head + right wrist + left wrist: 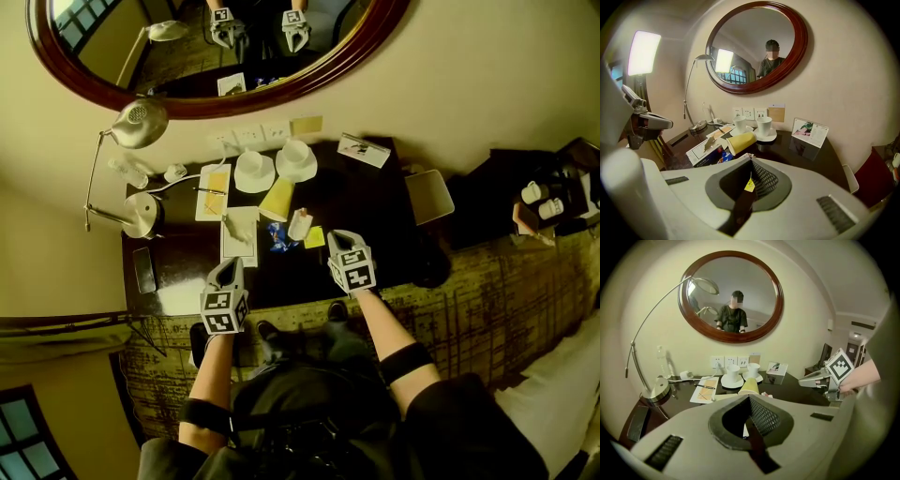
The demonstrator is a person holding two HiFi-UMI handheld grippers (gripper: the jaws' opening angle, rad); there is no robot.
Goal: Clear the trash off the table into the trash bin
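Front edge of counter (375, 216): left gripper (229, 270), jaws pressed together, nothing in them. Right gripper (338, 242) well apart from it along the same edge, jaws likewise pressed together. A yellow tag (315, 237) lies close by the tips; contact unclear.

Mid-counter, trash cluster:
- Blue wrapper (279, 236), with a small white piece (300, 225) beside the tag.
- Yellow paper cup (277, 200) on its side behind them, mouth toward the front edge.

Left of cluster: white sheet (240, 234), then notepad (214, 192) with pen.

Far edge: two white cups on saucers (254, 171), side by side. Far right corner: card stand (364, 150). Left end: desk lamp (141, 214).

Off the right edge: pale square bin (429, 195).
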